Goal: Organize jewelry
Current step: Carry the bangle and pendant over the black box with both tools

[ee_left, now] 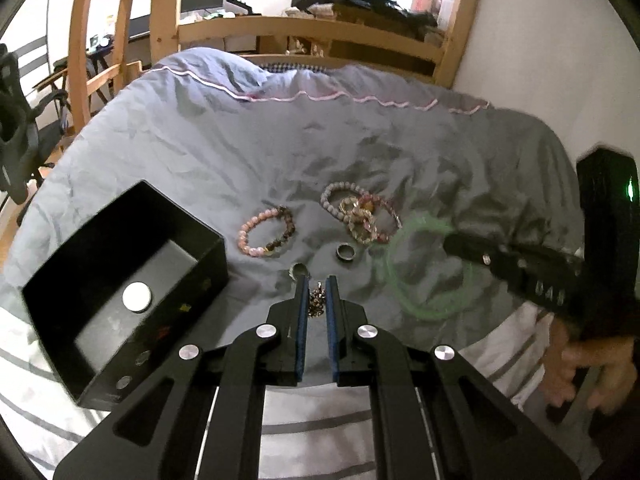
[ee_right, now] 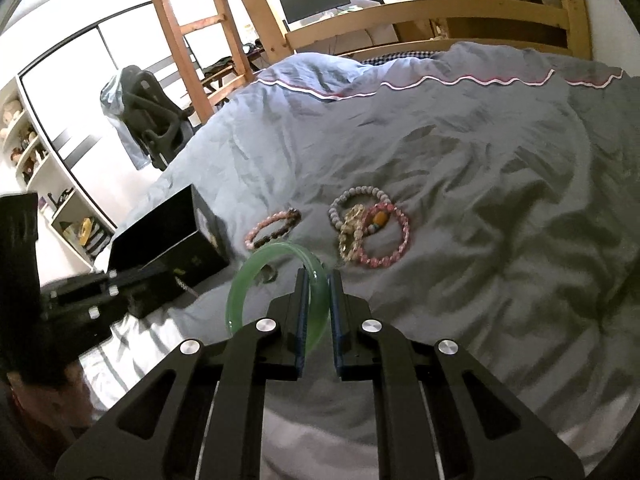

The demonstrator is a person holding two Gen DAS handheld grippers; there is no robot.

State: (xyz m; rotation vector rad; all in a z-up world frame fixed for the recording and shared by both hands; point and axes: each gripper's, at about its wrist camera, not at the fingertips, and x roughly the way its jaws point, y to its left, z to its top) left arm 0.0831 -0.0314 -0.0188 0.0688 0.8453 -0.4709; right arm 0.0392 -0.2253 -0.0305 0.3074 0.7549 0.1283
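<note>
My left gripper (ee_left: 317, 280) is shut on a small dark sparkly jewelry piece (ee_left: 316, 303), lifted above the grey duvet. My right gripper (ee_right: 319, 274) is shut on the rim of a green bangle (ee_right: 244, 280), also raised; in the left wrist view the green bangle (ee_left: 420, 308) looks blurred at the right. An open black box (ee_left: 80, 268) with a round silver disc (ee_left: 137, 297) inside sits on the bed at the left. A pink beaded bracelet (ee_left: 256, 236), a pile of beaded bracelets (ee_left: 360, 216) and two rings (ee_left: 345, 251) lie on the duvet ahead.
The grey duvet (ee_right: 500, 184) covers the bed, with a wooden bed frame (ee_right: 460, 12) and ladder behind. A person's hand (ee_left: 576, 364) holds the right gripper's handle. An office chair (ee_right: 148, 120) and white shelves (ee_right: 32, 152) stand left of the bed.
</note>
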